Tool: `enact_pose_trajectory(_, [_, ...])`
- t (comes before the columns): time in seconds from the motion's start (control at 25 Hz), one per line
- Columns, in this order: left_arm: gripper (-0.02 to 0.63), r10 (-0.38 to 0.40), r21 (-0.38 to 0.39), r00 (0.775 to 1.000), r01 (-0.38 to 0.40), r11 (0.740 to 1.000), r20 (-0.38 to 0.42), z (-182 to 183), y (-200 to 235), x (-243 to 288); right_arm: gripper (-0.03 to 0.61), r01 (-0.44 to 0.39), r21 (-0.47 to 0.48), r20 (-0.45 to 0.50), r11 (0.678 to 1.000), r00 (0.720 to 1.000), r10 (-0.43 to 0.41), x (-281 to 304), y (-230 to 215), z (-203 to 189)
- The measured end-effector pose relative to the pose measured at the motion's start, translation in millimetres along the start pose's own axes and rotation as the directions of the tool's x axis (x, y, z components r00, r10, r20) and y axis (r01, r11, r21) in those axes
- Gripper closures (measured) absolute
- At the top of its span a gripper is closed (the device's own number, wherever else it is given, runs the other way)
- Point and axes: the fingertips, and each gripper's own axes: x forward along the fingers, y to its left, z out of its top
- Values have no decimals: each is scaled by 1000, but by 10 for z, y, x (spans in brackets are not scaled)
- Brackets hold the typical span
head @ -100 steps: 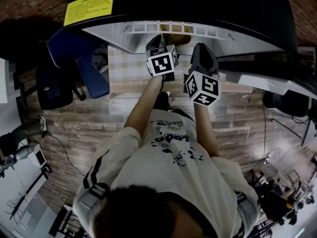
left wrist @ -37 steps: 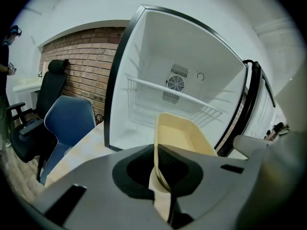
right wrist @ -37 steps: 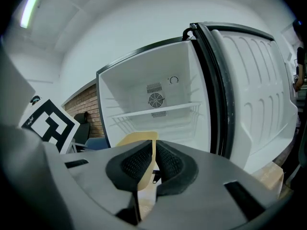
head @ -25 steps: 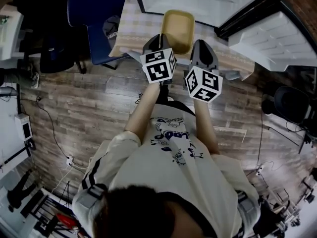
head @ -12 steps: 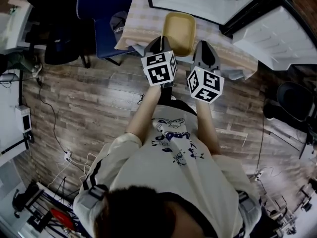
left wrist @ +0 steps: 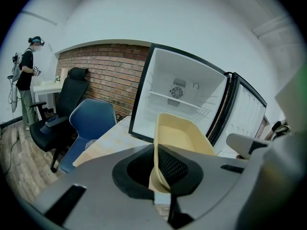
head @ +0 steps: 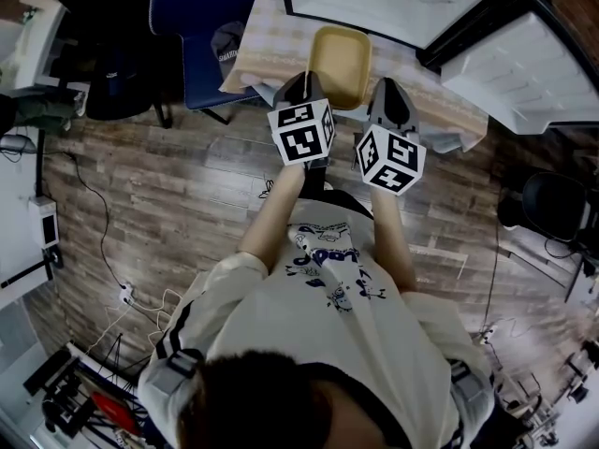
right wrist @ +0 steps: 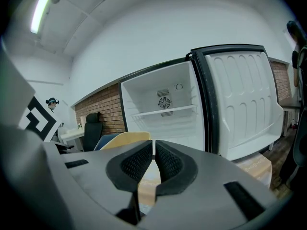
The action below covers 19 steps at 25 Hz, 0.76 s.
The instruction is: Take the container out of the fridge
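The left gripper (left wrist: 156, 152) is almost closed, its jaws pinching the near rim of the yellow container (left wrist: 184, 135). The container is outside the open fridge (left wrist: 182, 95), over the table (head: 271, 40), at 12 o'clock from this gripper. The right gripper (right wrist: 153, 150) has its jaws together, with nothing between them.

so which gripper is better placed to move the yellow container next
Left. The left gripper is clamped on the yellow container, on its rim; the right gripper is shut, empty, beside it.
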Motion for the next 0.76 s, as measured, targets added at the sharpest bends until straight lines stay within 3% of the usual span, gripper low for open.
enact_pose_trajectory(0.76, [584,-6,-1,1000,6,1000,-4,7,-35,26,537,-7,-7,-12,1000,1000,7,11,12,-19])
